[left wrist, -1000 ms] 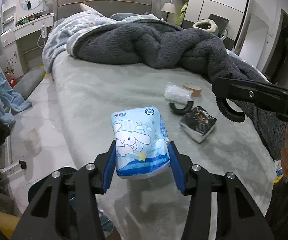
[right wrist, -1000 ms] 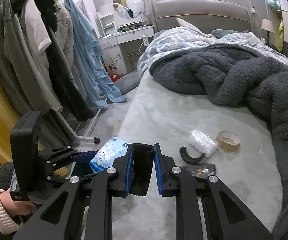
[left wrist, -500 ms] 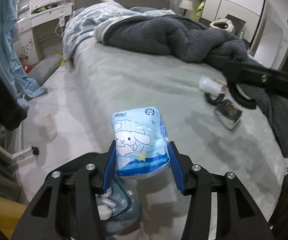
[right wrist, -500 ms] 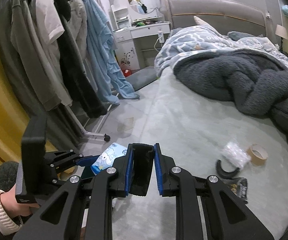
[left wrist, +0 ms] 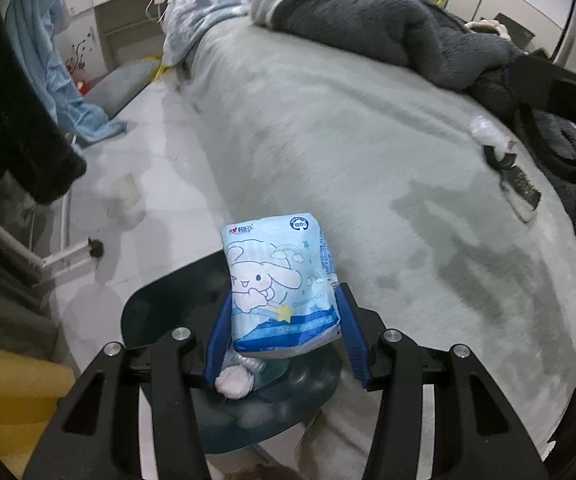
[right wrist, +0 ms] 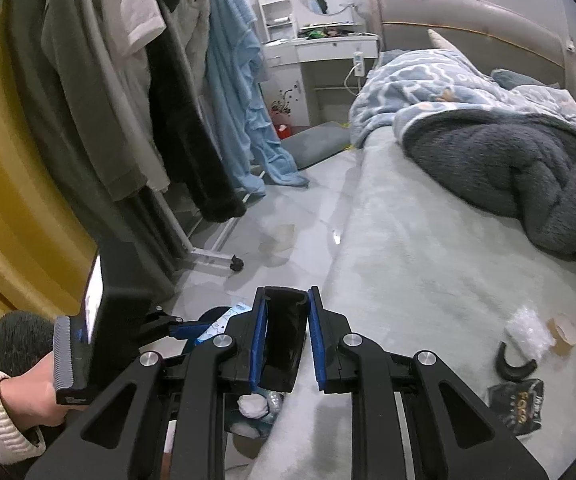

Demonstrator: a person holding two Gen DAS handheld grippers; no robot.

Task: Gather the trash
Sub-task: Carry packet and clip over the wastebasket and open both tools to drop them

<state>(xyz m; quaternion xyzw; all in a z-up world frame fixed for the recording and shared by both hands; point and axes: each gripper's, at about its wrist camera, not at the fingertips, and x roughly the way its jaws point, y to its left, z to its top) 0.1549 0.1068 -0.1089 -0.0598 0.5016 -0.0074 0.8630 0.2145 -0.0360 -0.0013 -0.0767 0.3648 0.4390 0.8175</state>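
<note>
My left gripper [left wrist: 283,312] is shut on a light-blue tissue pack [left wrist: 279,284] printed with a cartoon dog. It hangs over a dark teal bin [left wrist: 159,308] beside the bed, and a white crumpled tissue [left wrist: 233,380] lies in that bin. My right gripper [right wrist: 285,320] is shut on a glossy black curved band [right wrist: 283,344], just right of the left gripper [right wrist: 175,326] and the pack [right wrist: 223,322]. On the grey bed [right wrist: 428,280] lie a clear plastic wrap [right wrist: 526,330], a tape roll [right wrist: 564,330], a black curved piece [right wrist: 512,364] and a black packet [right wrist: 516,400].
A clothes rack [right wrist: 127,80] full of hanging garments stands left of the bin, its wheeled foot [right wrist: 235,264] on the pale floor. A dark fluffy blanket [right wrist: 528,168] is heaped on the bed's far side. A person's hand [right wrist: 27,396] holds the left gripper.
Both grippers swung left, away from the trash on the bed, toward the floor beside it. The bin came in under the tissue pack. Neither grip changed.
</note>
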